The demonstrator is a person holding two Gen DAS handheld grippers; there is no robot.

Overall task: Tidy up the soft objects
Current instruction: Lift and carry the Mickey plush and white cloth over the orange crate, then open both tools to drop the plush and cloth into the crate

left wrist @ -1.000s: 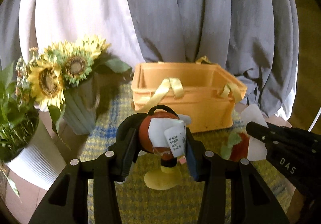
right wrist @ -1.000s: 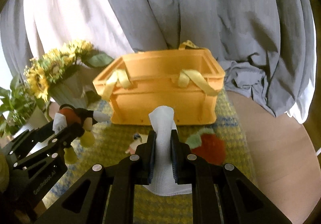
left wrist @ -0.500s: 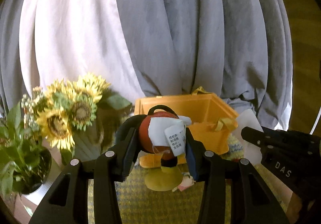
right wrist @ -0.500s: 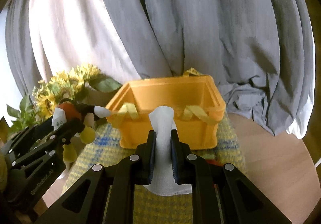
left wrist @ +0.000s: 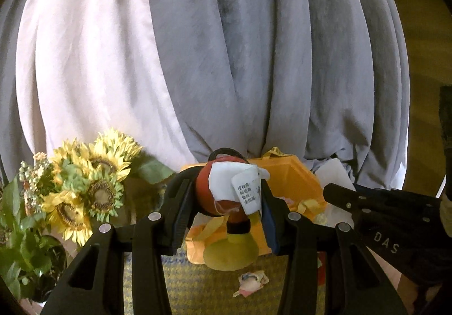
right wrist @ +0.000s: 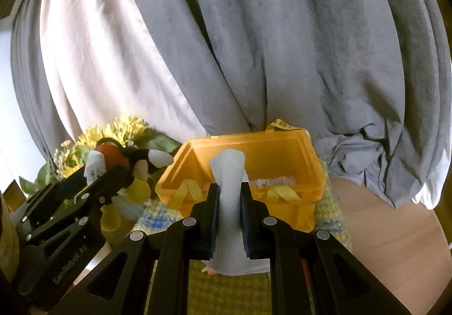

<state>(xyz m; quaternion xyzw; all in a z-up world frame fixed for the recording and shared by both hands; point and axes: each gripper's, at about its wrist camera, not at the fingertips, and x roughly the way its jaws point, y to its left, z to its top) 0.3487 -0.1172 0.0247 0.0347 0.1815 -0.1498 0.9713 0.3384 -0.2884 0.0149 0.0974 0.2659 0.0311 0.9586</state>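
My left gripper (left wrist: 224, 203) is shut on a plush toy (left wrist: 223, 188) with a red-orange body, a white patch, a printed tag and yellow feet hanging below. It hangs in the air before the orange basket (left wrist: 302, 185). My right gripper (right wrist: 228, 197) is shut on a folded white cloth (right wrist: 227, 168) that sticks up between its pads, just in front of the basket (right wrist: 282, 149). In the right wrist view the left gripper (right wrist: 114, 173) and its toy (right wrist: 111, 152) are at the left. The basket has yellow ribbon handles and something pale inside.
Sunflowers in a vase (left wrist: 93, 185) and a potted plant (left wrist: 22, 244) stand left of the basket. A yellow checked mat (left wrist: 203, 289) bears a small pale scrap (left wrist: 251, 279). Grey and white curtains (right wrist: 254, 46) hang behind. Bare wooden tabletop (right wrist: 395, 233) lies to the right.
Both grippers have risen with the toy and the cloth held fast. The basket has dropped lower in both views and its inside now shows.
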